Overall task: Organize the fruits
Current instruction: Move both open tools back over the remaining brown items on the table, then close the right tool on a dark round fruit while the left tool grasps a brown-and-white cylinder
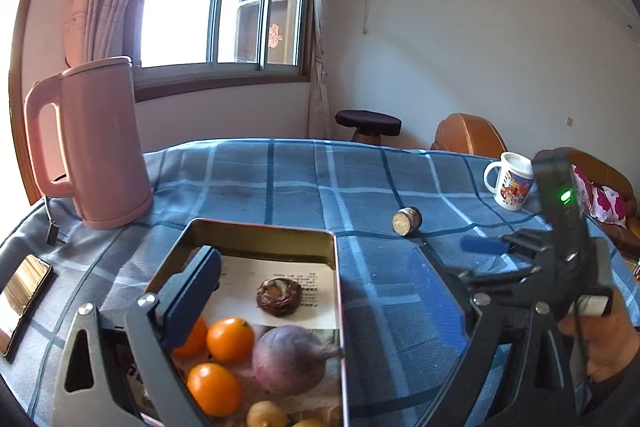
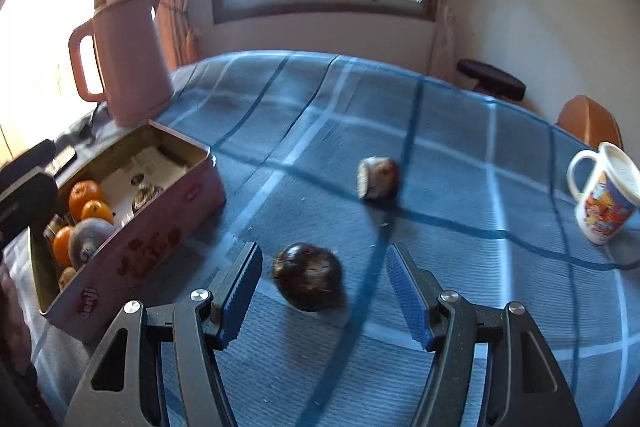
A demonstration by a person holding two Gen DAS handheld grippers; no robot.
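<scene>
dark fruit between wide right jaws

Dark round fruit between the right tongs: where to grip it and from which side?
Grip the dark round fruit across its widest middle, coming from above and in front as the right tongs already point. It sits alone on the tablecloth, roughly ball-shaped, so any opposite pair of flanks would probably serve. The open pads already straddle it, with clear cloth on both sides.
</scene>
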